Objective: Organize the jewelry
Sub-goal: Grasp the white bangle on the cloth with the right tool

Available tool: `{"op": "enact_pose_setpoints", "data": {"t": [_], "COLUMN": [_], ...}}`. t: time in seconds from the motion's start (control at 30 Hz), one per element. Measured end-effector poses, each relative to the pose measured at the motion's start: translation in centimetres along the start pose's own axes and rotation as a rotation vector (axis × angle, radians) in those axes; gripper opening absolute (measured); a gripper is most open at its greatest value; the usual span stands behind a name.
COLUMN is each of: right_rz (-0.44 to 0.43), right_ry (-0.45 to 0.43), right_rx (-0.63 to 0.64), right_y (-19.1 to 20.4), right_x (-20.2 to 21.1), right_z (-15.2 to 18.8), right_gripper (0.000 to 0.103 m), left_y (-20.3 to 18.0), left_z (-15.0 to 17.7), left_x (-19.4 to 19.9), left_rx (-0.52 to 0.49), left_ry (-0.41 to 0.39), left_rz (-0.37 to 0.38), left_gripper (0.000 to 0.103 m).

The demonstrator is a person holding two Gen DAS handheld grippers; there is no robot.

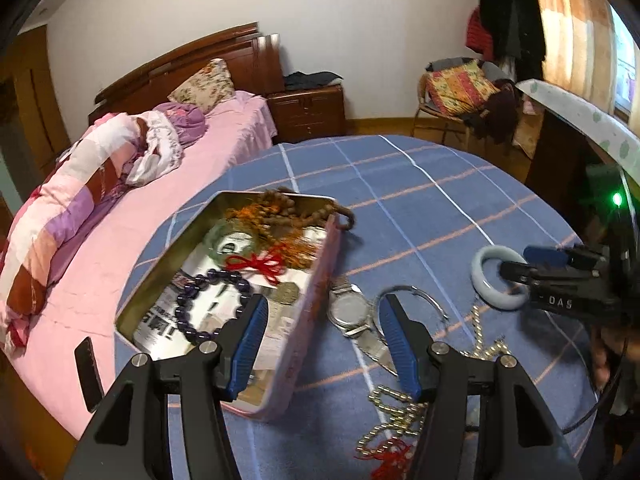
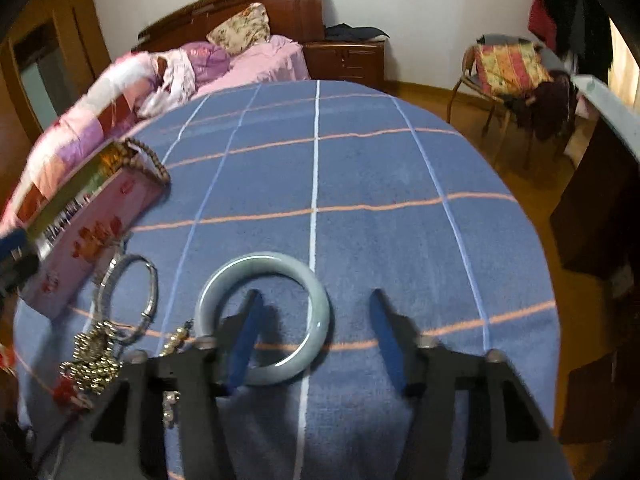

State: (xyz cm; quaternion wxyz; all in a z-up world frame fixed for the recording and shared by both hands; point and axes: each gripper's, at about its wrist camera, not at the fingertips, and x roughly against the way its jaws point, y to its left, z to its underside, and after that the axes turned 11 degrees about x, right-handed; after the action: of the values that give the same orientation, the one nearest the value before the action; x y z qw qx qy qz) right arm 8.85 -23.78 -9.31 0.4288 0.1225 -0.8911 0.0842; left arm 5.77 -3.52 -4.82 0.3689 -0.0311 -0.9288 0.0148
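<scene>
Jade bangle (image 2: 264, 258), smooth, round, on checked cloth (image 2: 380, 152), rim straddled by wide right tongs (image 2: 315, 295); left tongs (image 1: 325, 301) wide.

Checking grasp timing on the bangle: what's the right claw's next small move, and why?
Probably close the right claw on the jade bangle. One finger sits inside the ring, the other outside it, with the ring's wall between them and the pads not yet pressing. The bangle lies flat on the blue cloth, outside the tin.
</scene>
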Motion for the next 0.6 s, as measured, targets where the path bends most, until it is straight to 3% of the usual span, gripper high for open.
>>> {"op": "enact_pose_setpoints", "data": {"t": [0.07,0.37,0.47,0.6], "right_rz": [-0.009,-0.048,-0.052,-0.055], "right_ry": [0.005,-0.020,-0.028,-0.041], "right_rx": [0.014,0.004,-0.002,-0.007], "right_y": [0.1,0.3,0.2,0.3], "right_x": [0.3,2.0,1.9,1.6], "right_z": [0.1,2.4,2.3,1.9], "right_gripper": [0.014,0.014,0.014,0.015], "left_y": [0.5,-3.1,-3.9,-4.5], "left_z": [-0.2,0.5,0.5,0.7], "left_x": [0.0,-0.8,-2.2,-4.6], "left_rx": [0.013,-0.077,-0.081,-0.075], "left_ry": [0.000,0.023,0.067,0.146], "left_rz": [0.000,0.048,0.064,0.072], "left_gripper": [0.059,0.058,0.043,0.032]}}
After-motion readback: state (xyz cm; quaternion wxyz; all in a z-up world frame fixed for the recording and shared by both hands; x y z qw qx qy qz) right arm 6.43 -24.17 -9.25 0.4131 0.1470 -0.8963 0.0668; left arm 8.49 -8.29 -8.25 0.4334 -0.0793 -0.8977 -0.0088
